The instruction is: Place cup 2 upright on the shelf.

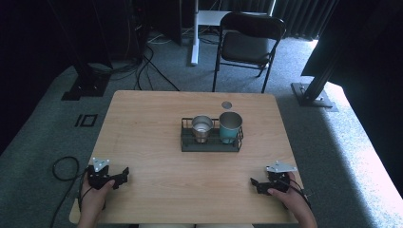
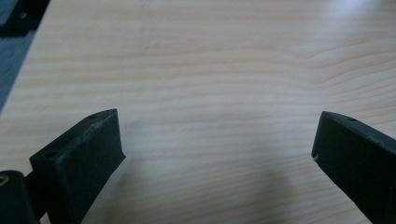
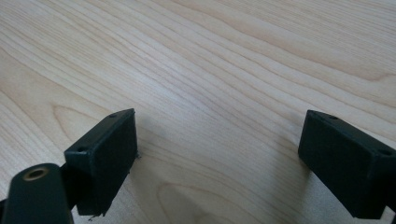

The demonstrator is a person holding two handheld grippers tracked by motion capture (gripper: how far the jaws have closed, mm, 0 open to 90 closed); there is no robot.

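Pale wood grain covers the square light-wood table (image 1: 152, 142) in the high view, and near its middle stands a low black wire-mesh caddy (image 1: 211, 145) holding two cups side by side. The bare steel tumbler (image 1: 202, 128) stands upright in the caddy's left part, its shiny rim round and its inside dark; the teal metal tumbler (image 1: 230, 127) stands upright just beside it on the right, a little taller, with a grey inside. A small round grey disc (image 1: 226, 104) lies on the table behind the caddy. The left gripper (image 1: 124, 174) lies at the table's near left corner in the person's left hand (image 1: 93, 192), pointing toward the table's middle; the right gripper (image 1: 254, 182) lies at the near right corner in the right hand (image 1: 290, 197). Both are well apart from the caddy. A black folding chair (image 1: 249, 42) stands on the grey carpet beyond the table.

From the left gripper view, the two black jaws stand wide apart over bare tabletop, nothing between them, with the table's edge at the upper left.

From the right gripper view, its black jaws likewise stand spread wide, close above the wood grain, holding nothing.
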